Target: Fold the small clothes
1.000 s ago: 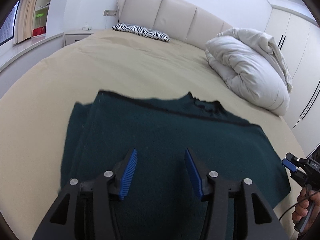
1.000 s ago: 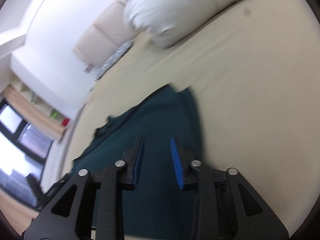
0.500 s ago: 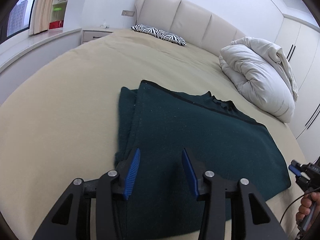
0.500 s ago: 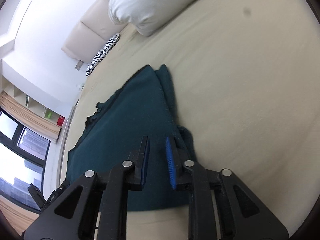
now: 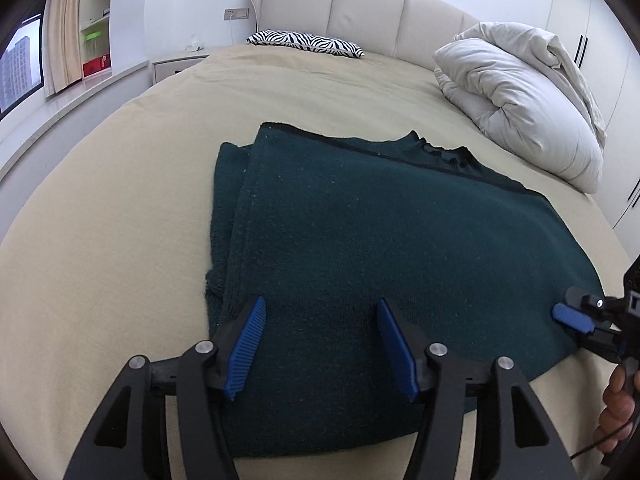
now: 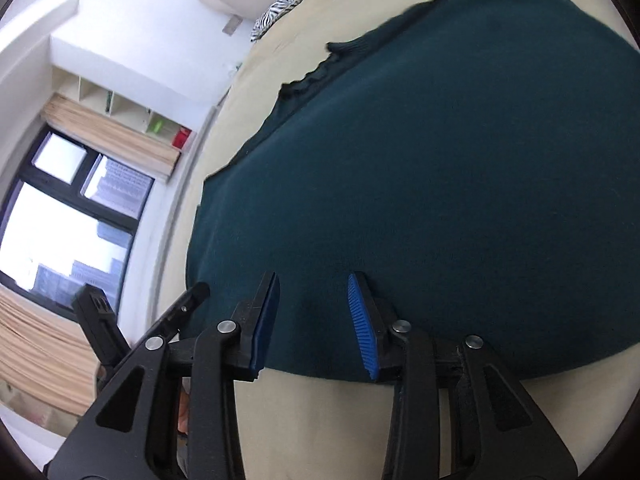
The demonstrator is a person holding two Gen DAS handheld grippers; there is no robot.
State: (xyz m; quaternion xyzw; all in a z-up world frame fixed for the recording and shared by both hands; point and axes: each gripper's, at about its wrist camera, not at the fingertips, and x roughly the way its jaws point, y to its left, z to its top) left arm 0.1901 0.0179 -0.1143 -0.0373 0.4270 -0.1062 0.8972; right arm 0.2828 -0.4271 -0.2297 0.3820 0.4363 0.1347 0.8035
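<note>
Left gripper: I had its fingers spread wide, holding nothing, over the sweater's near hem.
Sweater: I saw the dark green knit lying flat on the bed, one side folded in, collar toward the headboard.
Right gripper: I had its fingers released, apart, over the sweater's near edge.
Duvet: bundled beyond the sweater, apart from it.

Black fingers, ribbed blue pads
</note>
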